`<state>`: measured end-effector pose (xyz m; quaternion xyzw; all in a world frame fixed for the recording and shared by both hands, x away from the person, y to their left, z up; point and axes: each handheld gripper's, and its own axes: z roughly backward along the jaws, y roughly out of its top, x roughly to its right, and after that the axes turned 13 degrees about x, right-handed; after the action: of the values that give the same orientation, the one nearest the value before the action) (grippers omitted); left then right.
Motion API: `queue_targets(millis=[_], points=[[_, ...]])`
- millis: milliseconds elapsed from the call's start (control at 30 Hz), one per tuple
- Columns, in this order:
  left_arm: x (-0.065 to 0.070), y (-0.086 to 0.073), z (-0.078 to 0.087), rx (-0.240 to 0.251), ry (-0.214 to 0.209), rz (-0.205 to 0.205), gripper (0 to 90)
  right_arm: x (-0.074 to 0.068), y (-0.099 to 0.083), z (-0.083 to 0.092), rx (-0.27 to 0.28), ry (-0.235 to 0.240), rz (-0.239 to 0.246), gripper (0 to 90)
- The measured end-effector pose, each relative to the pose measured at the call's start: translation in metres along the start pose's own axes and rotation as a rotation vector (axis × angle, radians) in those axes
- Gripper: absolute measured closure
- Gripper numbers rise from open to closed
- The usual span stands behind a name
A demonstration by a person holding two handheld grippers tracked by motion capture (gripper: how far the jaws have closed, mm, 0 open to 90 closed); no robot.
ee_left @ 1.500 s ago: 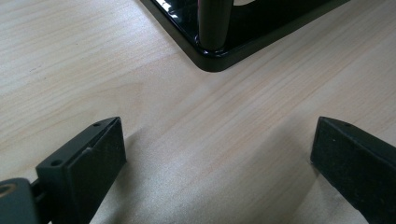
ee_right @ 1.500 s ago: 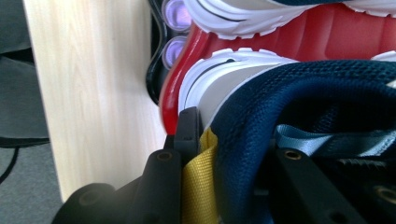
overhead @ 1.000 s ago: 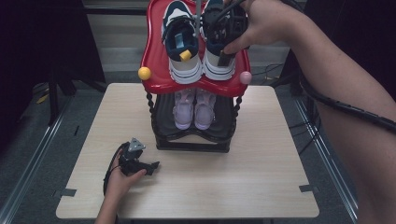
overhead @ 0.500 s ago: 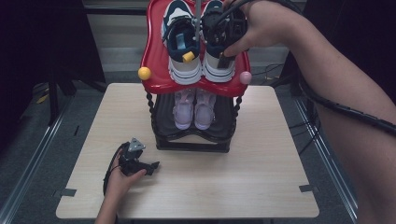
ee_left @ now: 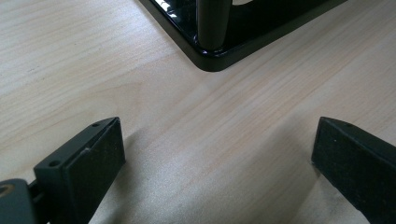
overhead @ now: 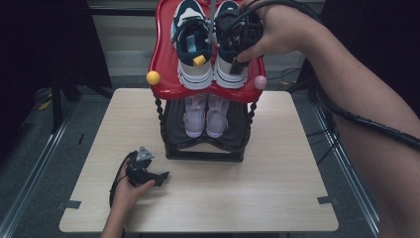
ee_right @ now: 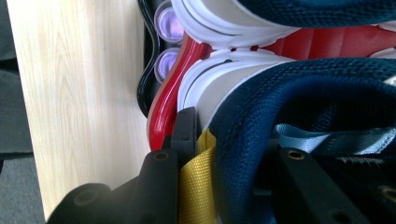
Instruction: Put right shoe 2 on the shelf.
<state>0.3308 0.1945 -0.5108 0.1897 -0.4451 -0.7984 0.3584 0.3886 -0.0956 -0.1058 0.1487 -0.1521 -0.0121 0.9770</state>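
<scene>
- Right tongs (overhead: 236, 43): nearly closed, clamped on the heel collar of the right navy sneaker (overhead: 229, 67), which sits on the red top shelf (overhead: 166, 74).
- Left tongs (overhead: 159, 177): wide open, empty, low over the desk (overhead: 277, 198) near the rack base (ee_left: 219, 58).

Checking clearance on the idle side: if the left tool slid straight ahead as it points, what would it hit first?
Probably the shoe rack's black base, at its rounded corner; bare table lies between it and the open left tool.
</scene>
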Motion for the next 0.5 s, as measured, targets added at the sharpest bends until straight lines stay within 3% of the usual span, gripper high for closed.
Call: queue_targets(millis=[233,500], points=[[0.0,0.0,-0.0001,0.0,-0.001,0.0,2.0,0.0004,-0.0025,-0.0001,0.008,-0.003,-0.038,64.1],[-0.0007,0.0003,-0.0006,-0.004,-0.008,0.002,1.7,-0.0003,-0.0041,0.0049,0.056,-0.013,-0.063,54.7]])
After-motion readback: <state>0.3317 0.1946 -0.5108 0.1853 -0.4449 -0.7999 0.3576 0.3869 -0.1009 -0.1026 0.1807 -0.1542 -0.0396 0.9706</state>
